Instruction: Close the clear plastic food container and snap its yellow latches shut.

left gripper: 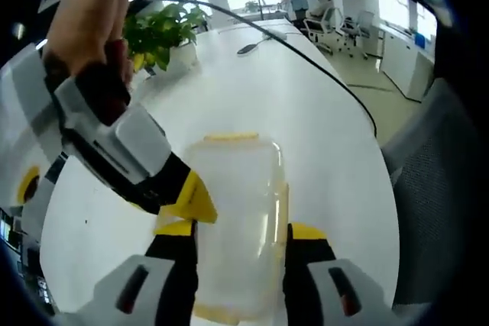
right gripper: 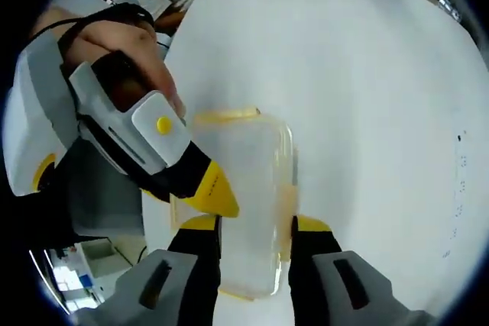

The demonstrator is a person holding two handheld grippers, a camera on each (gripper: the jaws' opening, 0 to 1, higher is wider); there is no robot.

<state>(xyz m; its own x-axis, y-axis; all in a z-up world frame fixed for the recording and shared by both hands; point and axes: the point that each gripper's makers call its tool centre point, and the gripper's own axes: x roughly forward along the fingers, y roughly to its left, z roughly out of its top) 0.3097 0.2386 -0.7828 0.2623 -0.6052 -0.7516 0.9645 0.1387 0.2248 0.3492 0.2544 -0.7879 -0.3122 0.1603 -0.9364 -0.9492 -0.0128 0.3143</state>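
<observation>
The clear container (left gripper: 238,227) lies on the white surface (left gripper: 321,112), lid on, with a yellow latch (left gripper: 231,137) at its far end. In the left gripper view, the left claw (left gripper: 241,233) pinches the container between its jaws, while the right claw's yellow tip touches its near left edge, held by a hand (left gripper: 92,13). In the right gripper view, the right claw (right gripper: 255,228) likewise grips the container (right gripper: 243,196) from both sides, with the left claw's tip against its edge. A plant (left gripper: 164,32) stands further off.
</observation>
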